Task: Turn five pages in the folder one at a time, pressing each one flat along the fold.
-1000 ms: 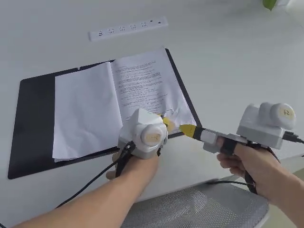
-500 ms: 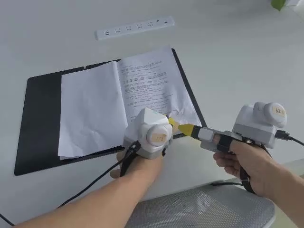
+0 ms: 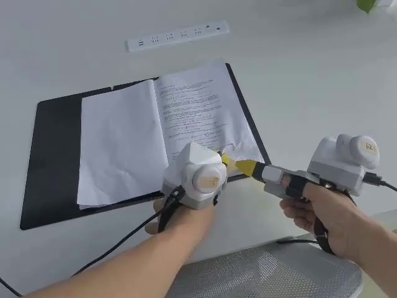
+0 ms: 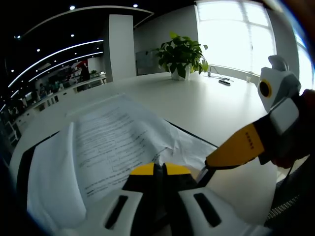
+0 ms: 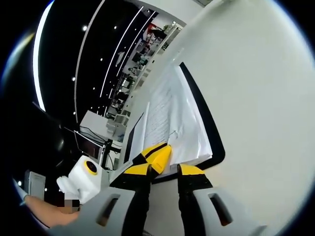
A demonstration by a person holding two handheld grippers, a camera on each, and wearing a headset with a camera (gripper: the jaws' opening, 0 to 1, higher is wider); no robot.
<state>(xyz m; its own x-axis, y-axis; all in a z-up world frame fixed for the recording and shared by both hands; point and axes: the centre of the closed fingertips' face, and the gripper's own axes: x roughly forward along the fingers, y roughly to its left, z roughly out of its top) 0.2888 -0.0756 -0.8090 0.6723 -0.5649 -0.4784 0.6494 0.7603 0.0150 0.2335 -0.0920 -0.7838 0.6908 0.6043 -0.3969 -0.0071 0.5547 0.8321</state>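
Note:
The black folder (image 3: 49,161) lies open on the white table, with a blank sheet (image 3: 118,143) on its left side and a printed page (image 3: 198,105) on its right. My left gripper (image 3: 224,159) is at the printed page's crumpled lower right corner. In the left gripper view its jaws (image 4: 160,169) are shut on that corner, and the paper (image 4: 118,142) rises from them. My right gripper (image 3: 239,165) comes in from the right, its tip just beside the left one. In the right gripper view it (image 5: 173,164) stands slightly open and holds nothing, above the folder's edge (image 5: 214,142).
A white power strip (image 3: 178,35) lies beyond the folder. The table's front edge runs just below the grippers, with a grey mesh chair seat (image 3: 267,273) under it. A potted plant (image 4: 182,51) stands far across the table.
The head view has shifted slightly. Both grippers stay at the page's lower right corner, and the right tip has come a little closer to the left one.

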